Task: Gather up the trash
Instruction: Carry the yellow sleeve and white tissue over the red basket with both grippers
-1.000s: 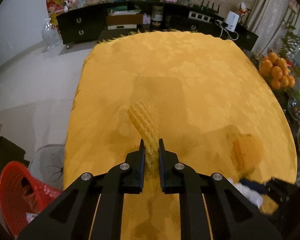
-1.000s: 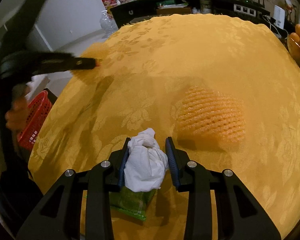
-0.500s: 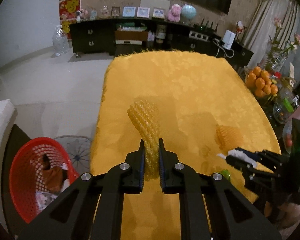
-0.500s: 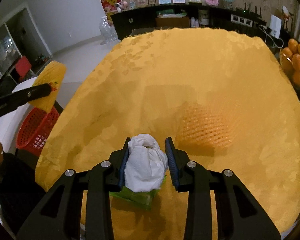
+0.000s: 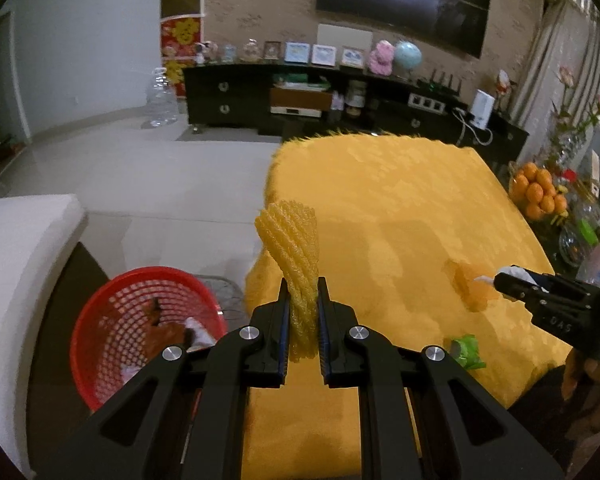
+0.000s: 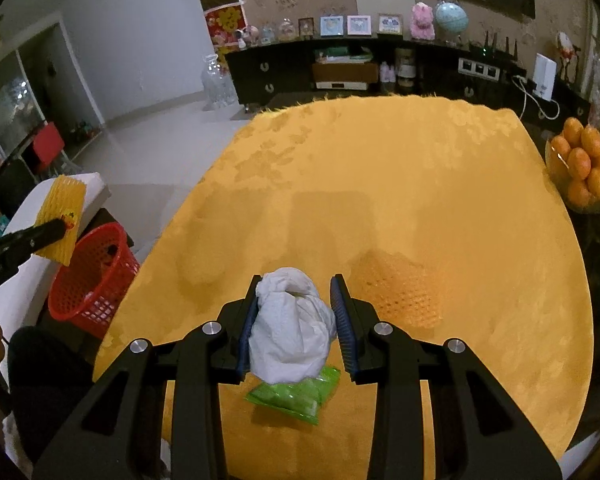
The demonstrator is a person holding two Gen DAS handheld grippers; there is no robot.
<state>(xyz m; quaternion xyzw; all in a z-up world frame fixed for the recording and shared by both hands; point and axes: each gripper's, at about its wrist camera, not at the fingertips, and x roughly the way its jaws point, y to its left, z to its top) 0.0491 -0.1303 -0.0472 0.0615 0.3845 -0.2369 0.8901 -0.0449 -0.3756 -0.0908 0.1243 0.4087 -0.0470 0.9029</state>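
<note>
Some trash is already seen in the red basket off the table's left edge, a yellow foam net is clamped in the left gripper, a crumpled tissue in the right gripper, while a green wrapper and another foam net are left near the near edge.

Almost nothing here can be read. In the left wrist view, the black body of the right gripper carries a few small pale characters on its side, perhaps "DAS", though they are too blurred to be sure. The red and yellow poster on the far wall shows only flower-like shapes, no legible words. The small framed pictures on the dark sideboard are too small to make out.
</note>
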